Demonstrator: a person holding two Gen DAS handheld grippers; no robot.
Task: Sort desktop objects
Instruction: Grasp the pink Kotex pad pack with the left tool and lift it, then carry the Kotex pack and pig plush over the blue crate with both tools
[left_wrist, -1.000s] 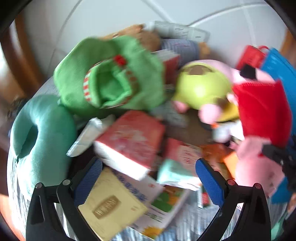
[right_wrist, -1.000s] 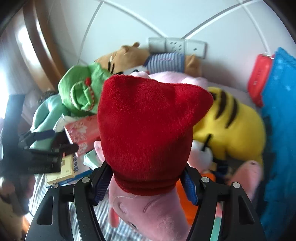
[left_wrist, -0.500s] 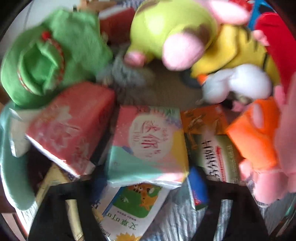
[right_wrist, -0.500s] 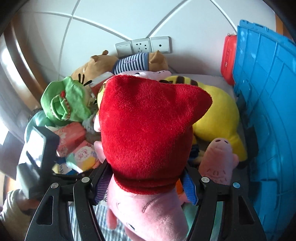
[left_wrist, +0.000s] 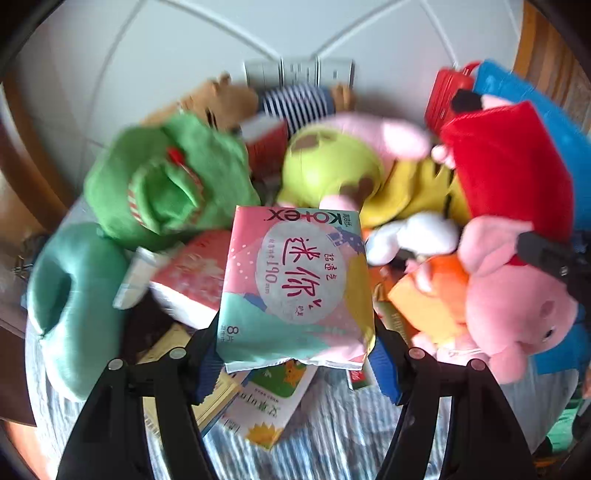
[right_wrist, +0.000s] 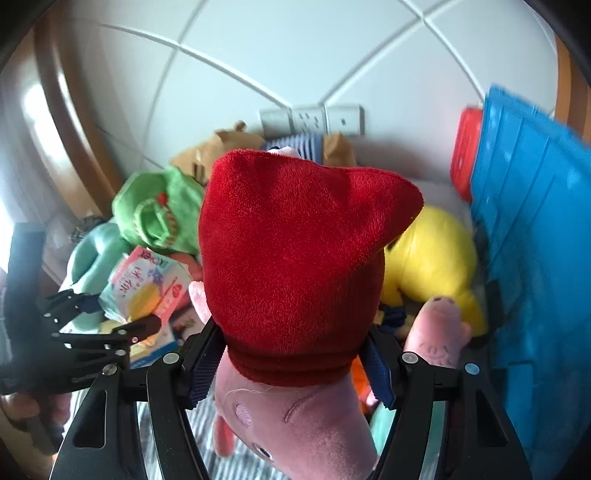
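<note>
Left wrist: striped cloth (left_wrist: 332, 424) below, white tiled wall (left_wrist: 184, 55) behind.

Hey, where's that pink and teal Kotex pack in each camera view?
Left wrist: Kotex pack at centre, between the left gripper's jaws.
Right wrist: far left, mid-height, in the same gripper.
Shared landmark: green plush toy, just up-left of the pack in the left wrist view, directly above it in the right.
</note>
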